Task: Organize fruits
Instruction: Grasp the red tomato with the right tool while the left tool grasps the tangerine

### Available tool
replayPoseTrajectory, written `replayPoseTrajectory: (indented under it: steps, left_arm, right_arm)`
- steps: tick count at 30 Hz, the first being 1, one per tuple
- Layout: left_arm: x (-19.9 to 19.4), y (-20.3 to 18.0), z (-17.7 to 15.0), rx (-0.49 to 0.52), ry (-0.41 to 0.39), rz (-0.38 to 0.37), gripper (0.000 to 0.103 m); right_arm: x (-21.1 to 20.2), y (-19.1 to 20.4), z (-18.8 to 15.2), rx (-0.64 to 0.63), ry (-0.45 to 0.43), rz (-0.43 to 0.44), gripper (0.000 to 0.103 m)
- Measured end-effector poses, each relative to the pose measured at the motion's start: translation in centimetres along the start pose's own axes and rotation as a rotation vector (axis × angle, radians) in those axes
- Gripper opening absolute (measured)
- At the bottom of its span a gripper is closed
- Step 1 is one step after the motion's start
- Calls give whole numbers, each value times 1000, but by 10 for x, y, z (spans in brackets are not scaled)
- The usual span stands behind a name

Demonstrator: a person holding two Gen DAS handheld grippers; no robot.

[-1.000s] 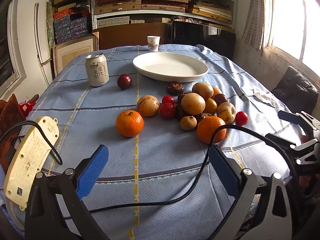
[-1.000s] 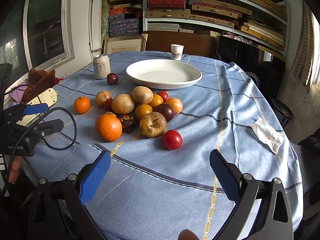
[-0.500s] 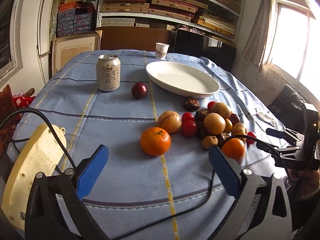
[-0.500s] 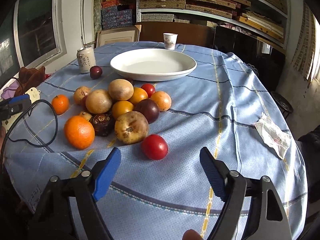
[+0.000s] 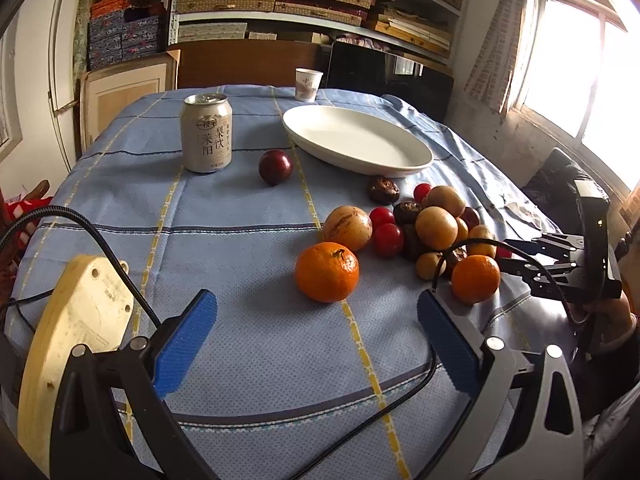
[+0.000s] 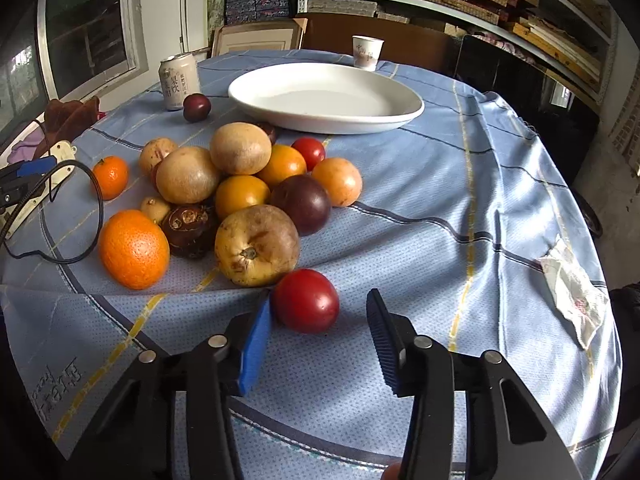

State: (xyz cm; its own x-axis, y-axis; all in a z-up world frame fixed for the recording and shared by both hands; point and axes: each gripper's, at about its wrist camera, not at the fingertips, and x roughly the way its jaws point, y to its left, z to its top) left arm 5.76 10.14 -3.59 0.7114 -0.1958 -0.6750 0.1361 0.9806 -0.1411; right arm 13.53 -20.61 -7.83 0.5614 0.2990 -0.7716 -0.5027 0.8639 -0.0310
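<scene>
Right hand-held gripper (image 6: pixel 320 332), its jaws closing, with the red tomato (image 6: pixel 306 300) lying between the blue pads and slightly toward the left one; that pad sits at the fruit's flank, while a clear gap remains at the right pad, so no grip is made yet. Left hand-held gripper (image 5: pixel 316 344) stands wide open and empty, an orange mandarin (image 5: pixel 327 272) just ahead of it and the pile off to its right. Blue checked surface (image 6: pixel 460 208) carries everything. White oval dish (image 6: pixel 326 98), empty, lies well beyond the right hand-held gripper, past the pile; judged as the place for the fruit. Fruit pile (image 6: pixel 240 184) sits ahead and to the left of the right hand-held gripper, the blemished yellow fruit (image 6: pixel 256 244) touching or nearly touching the tomato. Drink can (image 5: pixel 207 134) and a lone dark plum (image 5: pixel 275 167) stand far ahead of the left hand-held gripper. The tomato is round, glossy and smooth, without a long axis, so approach angle matters little; the right hand is by far the nearer. Judged risk: the one-sided pad contact may roll it rightward before the jaws meet.
</scene>
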Motion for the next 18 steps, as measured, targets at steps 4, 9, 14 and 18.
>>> replayPoseTrajectory:
  steps: [4,9,14,18]
  left_arm:
    - [17,-2,11,24,45,11,99]
    - [36,-9,21,54,84,-18,99]
    - [58,-9,24,55,135,-7,99]
    - [68,-9,25,52,156,-9,89]
  right_arm:
    - [-2,3,1,-11,-3,13,32]
    - [-6,-3,-2,16,-10,29,32]
    - [-7,-9,-7,50,-24,40,32]
    - [-7,-12,-10,69,-36,51,32]
